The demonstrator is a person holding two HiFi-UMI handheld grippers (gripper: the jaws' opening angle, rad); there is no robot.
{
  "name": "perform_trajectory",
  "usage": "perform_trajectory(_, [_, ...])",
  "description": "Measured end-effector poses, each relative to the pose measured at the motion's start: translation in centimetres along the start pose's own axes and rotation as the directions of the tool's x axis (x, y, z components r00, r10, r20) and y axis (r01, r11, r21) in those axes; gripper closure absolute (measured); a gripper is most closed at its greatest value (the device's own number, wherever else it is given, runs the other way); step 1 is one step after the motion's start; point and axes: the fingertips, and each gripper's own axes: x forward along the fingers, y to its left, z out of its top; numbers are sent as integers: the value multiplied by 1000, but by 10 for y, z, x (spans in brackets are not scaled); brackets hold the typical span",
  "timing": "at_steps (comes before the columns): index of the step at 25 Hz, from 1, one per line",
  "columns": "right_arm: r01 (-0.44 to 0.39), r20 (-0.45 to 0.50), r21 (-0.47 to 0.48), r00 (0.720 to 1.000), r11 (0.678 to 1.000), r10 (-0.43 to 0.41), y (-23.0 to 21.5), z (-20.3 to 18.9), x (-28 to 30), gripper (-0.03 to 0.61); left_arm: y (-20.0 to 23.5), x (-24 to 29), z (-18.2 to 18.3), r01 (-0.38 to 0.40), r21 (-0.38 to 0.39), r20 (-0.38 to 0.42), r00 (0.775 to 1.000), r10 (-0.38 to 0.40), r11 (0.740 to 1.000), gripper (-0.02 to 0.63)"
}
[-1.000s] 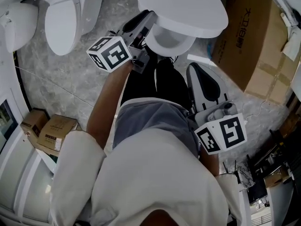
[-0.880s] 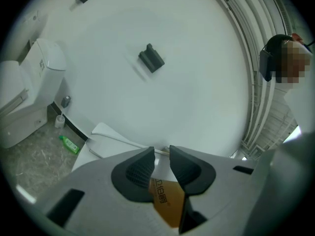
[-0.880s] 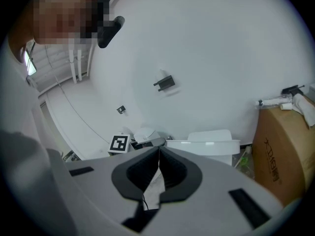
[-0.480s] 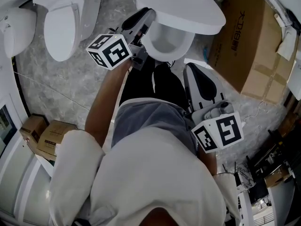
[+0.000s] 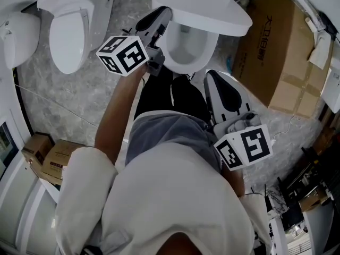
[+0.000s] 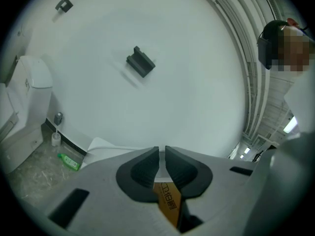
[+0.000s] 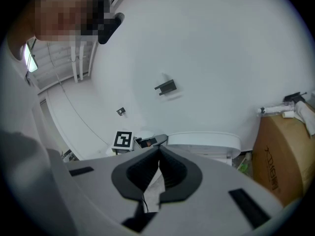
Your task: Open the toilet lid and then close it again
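Toilet lid (image 5: 202, 7) sat just right of the left gripper (image 6: 162, 154).
Its empty jaws were closing; the right gripper (image 7: 158, 156) was shut, farther off.

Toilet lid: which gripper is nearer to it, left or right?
Left. The left gripper sits at the left edge of the toilet lid, jaws closing with nothing between them; the right gripper hangs back by the person's legs, well clear.
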Motion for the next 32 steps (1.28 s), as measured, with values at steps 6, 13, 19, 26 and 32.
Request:
perform_trajectory(6, [9, 15, -1, 1000, 1000, -9, -3, 6, 0, 568, 0, 11, 14, -7, 25, 0, 1000, 7, 1000, 583])
perform_trajectory(13, [5, 26, -2, 1000, 1000, -5, 0, 11, 3, 568, 0, 20, 26, -10, 40, 0, 1000, 10, 999, 586])
perform_trajectory(19, [3, 27, -9, 1000, 1000, -2, 3, 15, 6, 568, 0, 29, 37, -8, 56, -5, 1000, 8, 998, 589])
perform_trajectory(26, [21, 36, 2, 999, 1000, -21, -2, 17, 7, 568, 1, 38, 50, -16, 84, -11, 1000, 17, 996, 594])
perform_trajectory(32, [34, 46, 2, 998, 999, -34, -6, 22, 9, 568, 1, 54, 65, -20, 119, -17, 1000, 22, 993, 595])
